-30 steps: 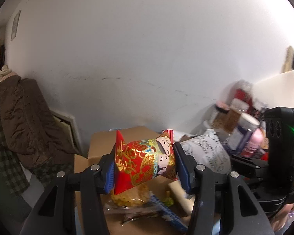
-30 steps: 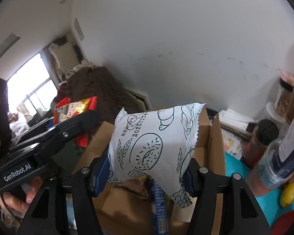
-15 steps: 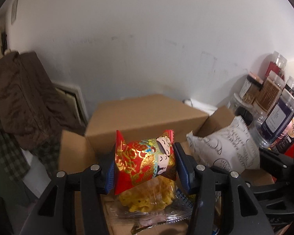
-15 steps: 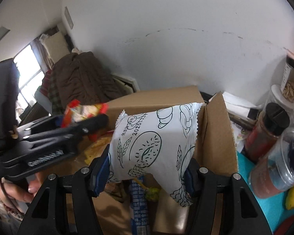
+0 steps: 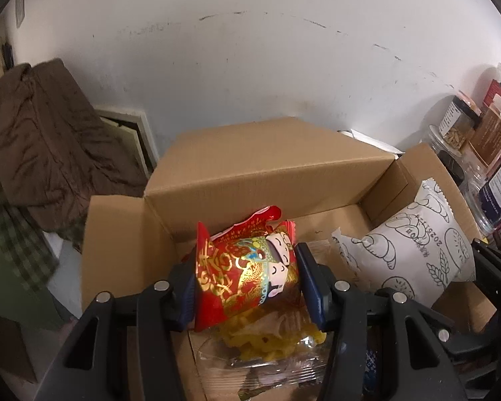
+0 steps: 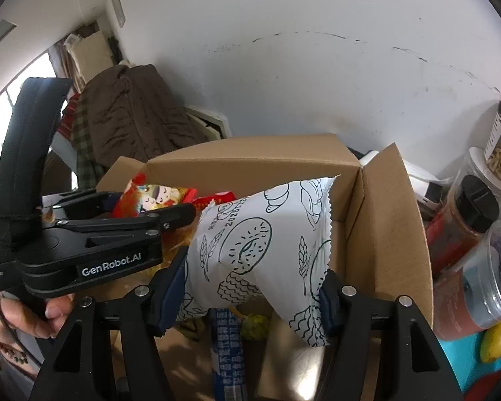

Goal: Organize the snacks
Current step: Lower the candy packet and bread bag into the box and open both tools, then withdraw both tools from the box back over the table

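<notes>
My left gripper is shut on a red and gold snack packet and holds it over the open cardboard box. My right gripper is shut on a white bread packet with line drawings, also over the box. The white packet shows in the left wrist view to the right of the red one; the red packet shows in the right wrist view at the left. A clear bag of yellow snacks and a blue packet lie inside the box.
Jars and bottles stand close to the box's right side, with more against the wall. A brown coat hangs left of the box. A white wall rises behind. A yellow thing lies on a teal surface at the right.
Both grippers have tilted down and moved in over the open box with their packets still held. The box inside and its snacks have come into view.
</notes>
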